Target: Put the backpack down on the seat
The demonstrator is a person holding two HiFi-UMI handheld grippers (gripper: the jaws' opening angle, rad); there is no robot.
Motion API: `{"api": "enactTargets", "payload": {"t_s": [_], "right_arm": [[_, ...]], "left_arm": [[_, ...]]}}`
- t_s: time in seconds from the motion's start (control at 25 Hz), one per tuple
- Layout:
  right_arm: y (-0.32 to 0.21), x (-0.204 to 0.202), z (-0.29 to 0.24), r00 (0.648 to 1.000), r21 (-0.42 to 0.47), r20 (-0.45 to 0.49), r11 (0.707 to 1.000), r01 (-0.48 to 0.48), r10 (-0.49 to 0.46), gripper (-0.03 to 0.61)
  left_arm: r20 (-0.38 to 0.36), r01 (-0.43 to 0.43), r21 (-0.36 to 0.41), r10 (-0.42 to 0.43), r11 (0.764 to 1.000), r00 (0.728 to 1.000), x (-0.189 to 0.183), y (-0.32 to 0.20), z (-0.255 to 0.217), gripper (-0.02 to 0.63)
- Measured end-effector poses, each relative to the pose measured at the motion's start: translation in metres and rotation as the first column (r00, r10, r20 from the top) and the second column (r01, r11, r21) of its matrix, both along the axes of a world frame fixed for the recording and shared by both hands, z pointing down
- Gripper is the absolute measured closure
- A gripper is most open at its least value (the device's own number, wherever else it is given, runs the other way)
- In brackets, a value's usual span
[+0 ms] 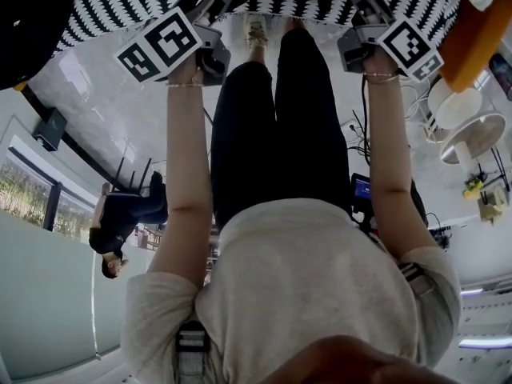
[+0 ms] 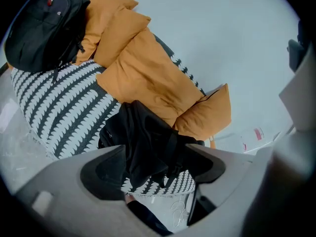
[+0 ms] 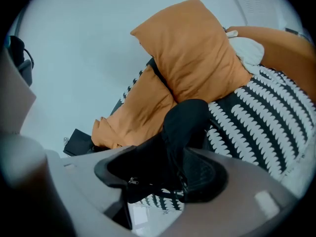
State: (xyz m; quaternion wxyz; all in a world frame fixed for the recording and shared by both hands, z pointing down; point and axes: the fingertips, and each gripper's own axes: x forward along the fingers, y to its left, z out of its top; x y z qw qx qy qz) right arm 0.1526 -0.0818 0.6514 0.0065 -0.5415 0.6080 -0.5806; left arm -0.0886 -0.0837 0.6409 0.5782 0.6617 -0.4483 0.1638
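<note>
A black backpack (image 2: 146, 141) rests slumped on the black-and-white patterned seat (image 2: 58, 113), against orange cushions (image 2: 148, 68). In the left gripper view my left gripper (image 2: 153, 164) stands wide, with the backpack's fabric and straps lying loose between the jaws. The right gripper view shows the same backpack (image 3: 183, 126) between the wide jaws of my right gripper (image 3: 163, 174), a zip pull hanging by the left pad. In the head view both grippers, left (image 1: 210, 10) and right (image 1: 360, 10), reach to the seat (image 1: 120, 2); the backpack is hard to make out there.
A second black backpack (image 2: 44, 28) lies at the far end of the seat. A white item (image 3: 247, 48) sits on the cushions (image 3: 192, 53). A dark box (image 3: 79, 141) is on the floor. My legs (image 1: 272, 118) stand before the seat; another person (image 1: 120, 222) and round tables (image 1: 472, 126) are nearby.
</note>
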Motion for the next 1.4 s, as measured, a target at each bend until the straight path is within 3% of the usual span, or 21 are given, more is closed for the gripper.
{"api": "enactTargets", "payload": {"t_s": [0.28,0.48,0.56,0.68,0.84,1.04,1.16,1.24,1.4], "right_arm": [[0.024,-0.028,-0.042,0.998,0.08,0.067,0.997,-0.014,0.008,0.292],[0.048,-0.057,-0.088,0.987,0.171,0.155,0.985,0.006,-0.033,0.296],[0.056,-0.072,-0.11,0.98,0.222,0.183,0.974,0.039,-0.081,0.312],[0.063,-0.086,-0.145,0.974,0.297,0.187,0.953,0.064,-0.124,0.406],[0.071,-0.099,-0.203,0.956,0.398,0.268,0.918,0.003,-0.12,0.418],[0.087,-0.106,-0.265,0.967,0.51,0.214,0.86,0.01,-0.138,0.504],[0.096,-0.103,-0.291,0.97,0.528,0.223,0.848,-0.033,-0.1,0.531],[0.104,-0.099,-0.304,0.971,0.536,0.229,0.842,-0.061,-0.076,0.566],[0.125,-0.087,-0.311,0.973,0.598,0.205,0.8,-0.041,-0.103,0.574]], "left_arm": [[-0.1,0.051,0.134,-0.038,0.99,0.994,-0.019,0.0,-0.054,0.258],[-0.19,0.01,0.202,0.029,0.979,0.981,-0.005,0.016,-0.091,0.285],[-0.222,-0.006,0.23,0.058,0.973,0.973,0.002,0.021,-0.108,0.294],[-0.243,-0.033,0.28,0.104,0.959,0.964,0.008,0.032,-0.136,0.319],[-0.253,-0.067,0.339,0.16,0.938,0.954,0.009,0.053,-0.178,0.325],[-0.226,-0.112,0.449,0.234,0.887,0.946,0.006,0.07,-0.232,0.353],[-0.236,-0.126,0.509,0.279,0.851,0.931,0.01,0.077,-0.264,0.371],[-0.24,-0.132,0.547,0.305,0.827,0.921,0.014,0.082,-0.286,0.406],[-0.244,-0.131,0.608,0.342,0.783,0.908,0.016,0.101,-0.323,0.481]]}}
